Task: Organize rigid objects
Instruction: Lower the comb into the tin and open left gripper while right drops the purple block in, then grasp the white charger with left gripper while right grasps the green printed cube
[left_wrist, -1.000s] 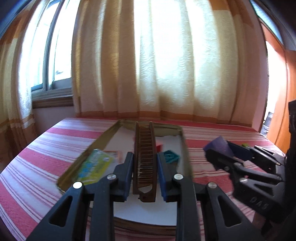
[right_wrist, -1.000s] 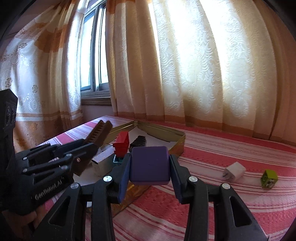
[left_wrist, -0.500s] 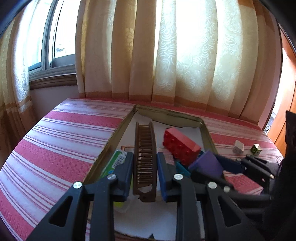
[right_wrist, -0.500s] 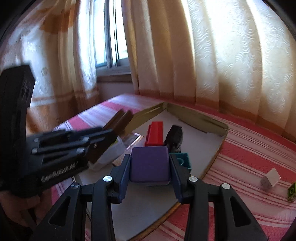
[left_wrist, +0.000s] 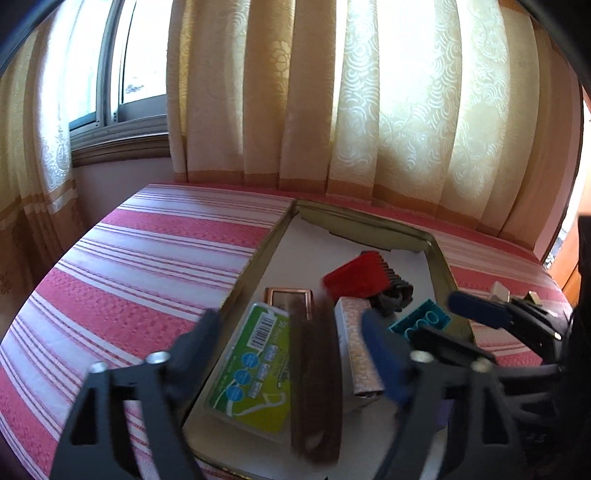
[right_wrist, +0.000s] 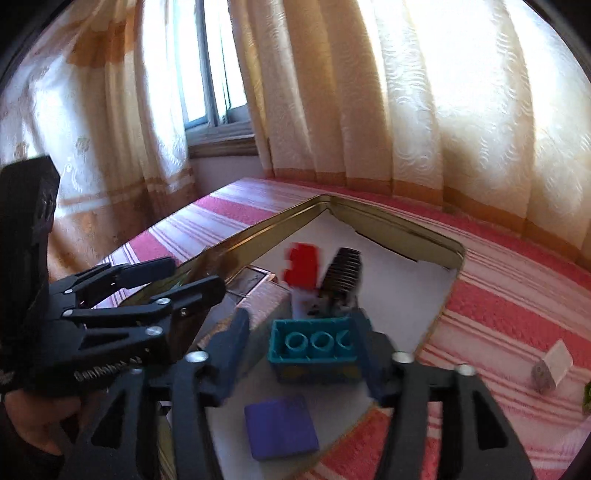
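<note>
A gold-rimmed tray (left_wrist: 255, 266) with a white floor lies on the striped bed. My left gripper (left_wrist: 291, 332) hangs over its near left part, jaws opening wide. The brown comb (left_wrist: 314, 387) lies blurred between them, free of both pads, across a green package (left_wrist: 251, 369). My right gripper (right_wrist: 301, 325) is over the tray's (right_wrist: 258, 229) near right part, jaws also opening. The purple block (right_wrist: 280, 426) lies loose on the white floor beneath it. A teal brick (right_wrist: 314, 347) sits just ahead between the fingertips, untouched.
Inside the tray are a red brick (left_wrist: 354, 277), a black ribbed object (left_wrist: 395, 291), a patterned box (left_wrist: 354, 350) and a copper-framed item (left_wrist: 288, 295). A white charger (right_wrist: 550, 365) lies on the cloth right of the tray. Curtains and a window stand behind.
Both grippers moved forward over the tray and opened. The comb dropped from the left jaws and the purple block from the right jaws onto the tray.
</note>
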